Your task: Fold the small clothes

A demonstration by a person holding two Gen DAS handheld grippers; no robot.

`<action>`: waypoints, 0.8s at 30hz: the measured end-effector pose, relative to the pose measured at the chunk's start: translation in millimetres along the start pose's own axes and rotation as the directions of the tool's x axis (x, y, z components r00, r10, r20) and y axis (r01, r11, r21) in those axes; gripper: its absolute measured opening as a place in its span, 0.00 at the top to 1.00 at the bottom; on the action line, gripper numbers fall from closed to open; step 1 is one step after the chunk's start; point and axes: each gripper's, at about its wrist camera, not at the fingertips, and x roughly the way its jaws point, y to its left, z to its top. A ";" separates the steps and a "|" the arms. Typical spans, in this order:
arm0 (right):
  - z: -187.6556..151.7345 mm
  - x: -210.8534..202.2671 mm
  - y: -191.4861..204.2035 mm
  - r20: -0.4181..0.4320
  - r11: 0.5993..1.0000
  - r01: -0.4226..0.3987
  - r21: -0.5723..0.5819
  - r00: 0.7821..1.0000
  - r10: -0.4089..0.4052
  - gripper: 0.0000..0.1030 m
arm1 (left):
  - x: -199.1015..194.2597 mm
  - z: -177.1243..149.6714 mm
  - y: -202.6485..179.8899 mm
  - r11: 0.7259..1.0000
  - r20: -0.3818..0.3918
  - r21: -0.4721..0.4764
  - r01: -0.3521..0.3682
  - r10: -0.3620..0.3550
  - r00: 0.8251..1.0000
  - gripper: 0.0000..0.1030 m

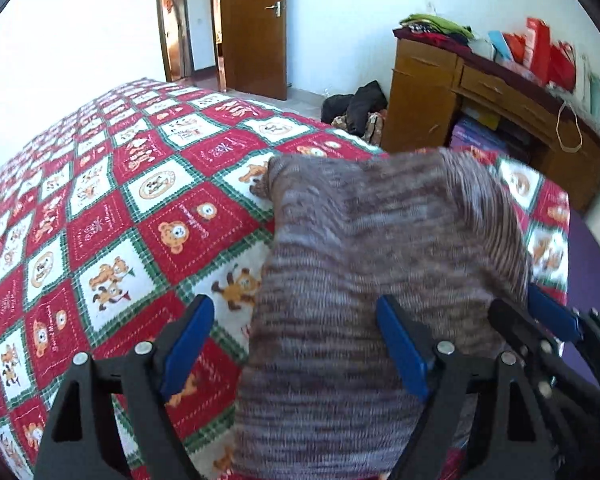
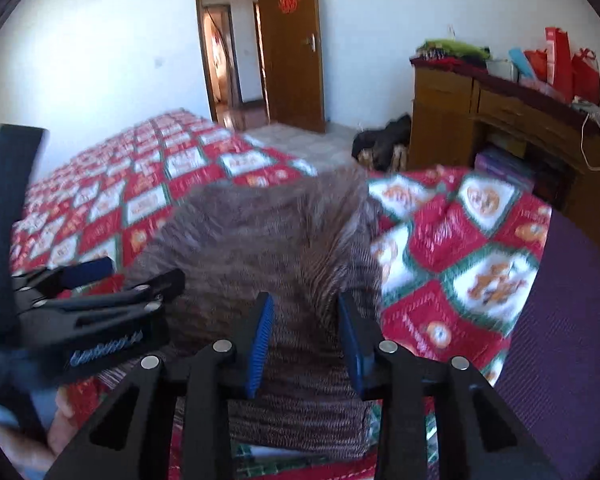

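A small brown-grey knitted garment [image 1: 364, 264] lies on the red, white and green bear-print bedspread [image 1: 112, 208], folded into a thick pad. My left gripper [image 1: 296, 340] is open, its fingers wide apart, over the garment's near left edge. My right gripper [image 2: 306, 340] is open, with the knit [image 2: 268, 232] between its blue pads [image 2: 260, 344]; no pinch shows. The right gripper also shows at the right edge of the left wrist view [image 1: 540, 320], and the left gripper at the left of the right wrist view [image 2: 92, 300].
A wooden desk [image 1: 460, 96] with red bags and folded clothes stands to the right of the bed. Dark bags [image 1: 356, 104] lie on the floor by it. A purple surface [image 2: 560, 320] borders the bed at the right. An open wooden door [image 1: 256, 28] is behind.
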 end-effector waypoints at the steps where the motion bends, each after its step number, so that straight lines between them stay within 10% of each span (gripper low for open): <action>1: -2.8 3.2 -1.8 -0.020 1.000 0.005 0.009 1.000 -0.005 0.66 | -1.2 -3.4 -0.9 1.000 0.011 0.003 -0.003 0.003 1.000 0.17; 10: -31.3 -16.0 -29.0 -0.070 0.989 -0.007 0.146 0.997 0.018 0.65 | -24.5 -18.9 -8.0 0.999 0.035 0.047 -0.027 0.025 0.999 0.17; 15: -38.5 -53.8 -29.6 -0.002 0.983 -0.016 0.183 1.000 0.016 0.37 | -46.4 -31.1 -8.0 0.999 0.051 0.038 -0.017 0.015 0.999 0.13; 24: -41.5 -135.2 -9.0 0.225 0.990 0.016 0.139 0.973 -0.048 0.22 | -123.8 -42.3 -4.1 0.998 0.217 0.006 -0.062 0.059 0.974 0.00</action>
